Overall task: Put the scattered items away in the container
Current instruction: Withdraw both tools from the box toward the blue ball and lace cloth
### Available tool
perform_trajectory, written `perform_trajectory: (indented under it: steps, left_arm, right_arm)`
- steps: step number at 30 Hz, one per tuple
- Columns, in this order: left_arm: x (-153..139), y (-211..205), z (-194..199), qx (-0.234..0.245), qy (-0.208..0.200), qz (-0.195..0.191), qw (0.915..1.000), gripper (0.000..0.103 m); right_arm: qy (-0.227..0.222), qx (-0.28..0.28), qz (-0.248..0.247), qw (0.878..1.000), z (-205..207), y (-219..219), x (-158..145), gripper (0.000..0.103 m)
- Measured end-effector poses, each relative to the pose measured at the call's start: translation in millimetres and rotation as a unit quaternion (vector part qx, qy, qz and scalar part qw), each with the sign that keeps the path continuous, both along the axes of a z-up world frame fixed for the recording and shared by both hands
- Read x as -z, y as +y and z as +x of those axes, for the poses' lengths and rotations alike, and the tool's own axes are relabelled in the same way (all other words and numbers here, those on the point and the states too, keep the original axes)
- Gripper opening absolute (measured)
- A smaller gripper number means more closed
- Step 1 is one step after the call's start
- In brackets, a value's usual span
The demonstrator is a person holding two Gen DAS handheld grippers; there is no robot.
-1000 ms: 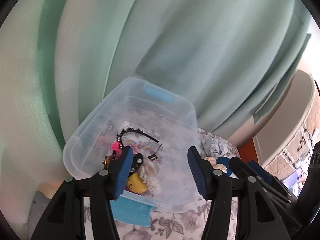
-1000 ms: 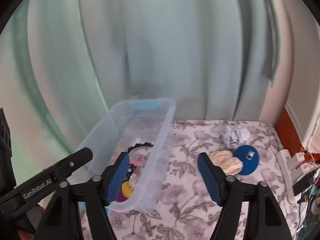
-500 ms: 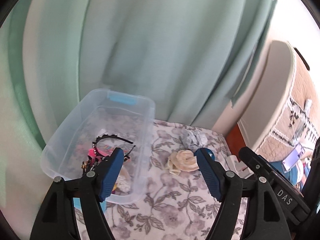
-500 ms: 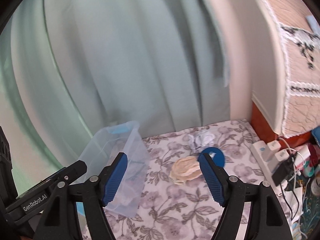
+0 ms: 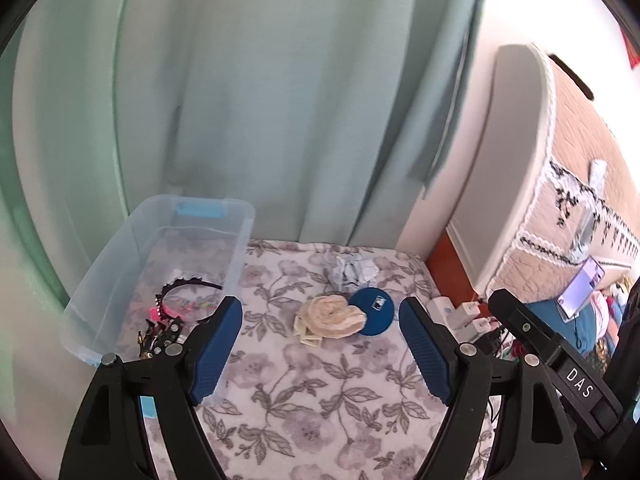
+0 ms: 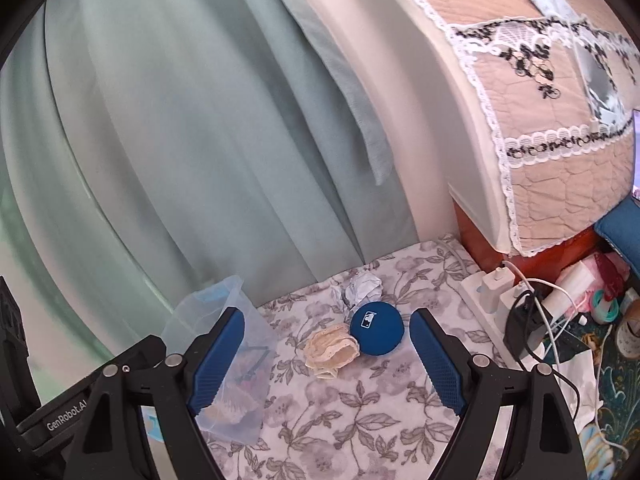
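**Colours and patterns, both wrist views**

Container (image 5: 240, 236): clear plastic, pale blue latch (image 5: 200, 211) at far rim. Inside: black headband (image 5: 188, 285), a pink item (image 5: 153, 313), other small pieces too jumbled to tell.

Tablecloth (image 5: 320, 392): white ground, grey floral and leaf print.

Ball (image 6: 377, 329): dark blue, small white logo. Cloth bundle (image 6: 331, 350): cream, lace-edged. Crumpled paper (image 6: 362, 286): white with grey-blue shading.

Curtain (image 5: 260, 100): plain pale green.

Quilted cover (image 6: 560, 140): beige, white lace trim, black embroidered motifs.

Left gripper (image 5: 320, 350) and right gripper (image 6: 327, 358): black frames, blue ribbed pads (image 6: 436, 364).
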State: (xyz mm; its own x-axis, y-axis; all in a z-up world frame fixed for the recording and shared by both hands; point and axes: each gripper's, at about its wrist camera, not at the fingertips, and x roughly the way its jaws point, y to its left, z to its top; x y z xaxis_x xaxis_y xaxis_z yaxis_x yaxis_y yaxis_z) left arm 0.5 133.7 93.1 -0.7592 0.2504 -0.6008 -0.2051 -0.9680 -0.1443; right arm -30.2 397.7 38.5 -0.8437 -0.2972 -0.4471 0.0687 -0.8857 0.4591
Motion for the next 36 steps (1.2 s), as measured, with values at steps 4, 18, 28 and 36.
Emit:
perform_trajectory:
  steps: [4,18,28,36]
  left_arm:
    - [-2,11,4,0.005,0.001,0.001,1.0,0.083]
    - [1,35,6,0.004,0.001,-0.022,0.9997,0.091]
    - [14,41,-2,0.004,-0.004,-0.027,0.9996,0.101]
    - [30,43,-14,0.004,-0.014,-0.029,0.9995,0.102]
  right_arm:
    - [0.005,0.004,-0.015,1.0,6,14,1,0.099]
    - [-0.005,0.008,-0.024,1.0,9,31,9,0.103]
    - [-0.018,0.007,-0.033,0.999,2,35,23,0.103]
    - [-0.037,0.006,-0.038,0.999,-10,36,41,0.103]
